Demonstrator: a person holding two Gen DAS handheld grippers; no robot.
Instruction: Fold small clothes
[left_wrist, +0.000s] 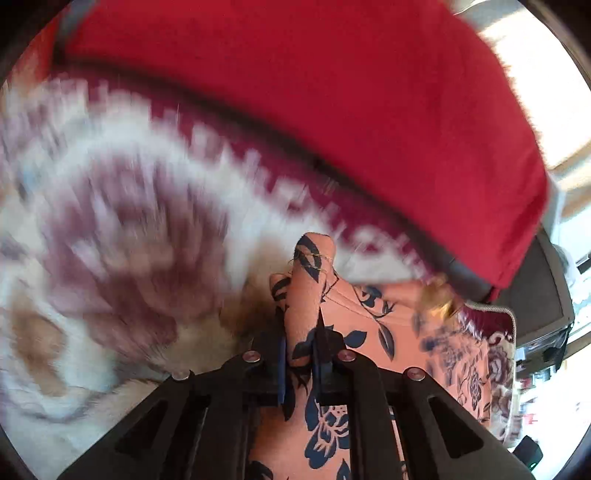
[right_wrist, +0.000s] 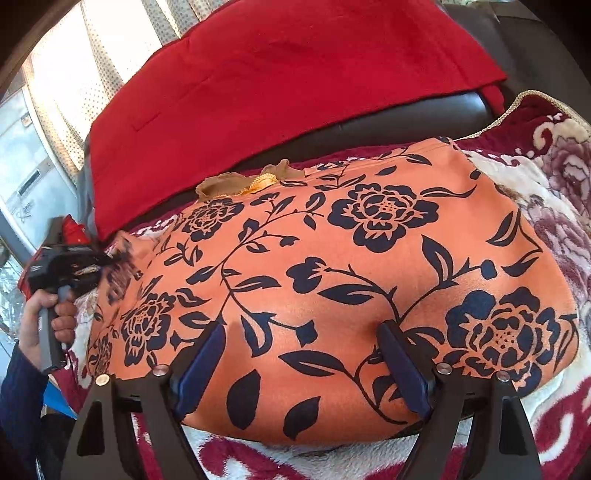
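Red cloth (right_wrist: 295, 66) draped over a dark cushion (right_wrist: 424, 107) behind; a maroon-and-white blanket (right_wrist: 554, 177) underneath, blurred in the left wrist view. Orange flowered garment (right_wrist: 332, 258) lies spread on the blanket. Left gripper (left_wrist: 301, 354), held by a hand (right_wrist: 44, 317), is clamped on the garment's edge; right gripper (right_wrist: 303, 347) stands wide, fingers resting on the garment, gripping nothing.

The left hand-held gripper (left_wrist: 301, 354) is clamped tight, gripped by a hand (right_wrist: 55, 317); the right hand-held gripper (right_wrist: 303, 354) gapes wide.
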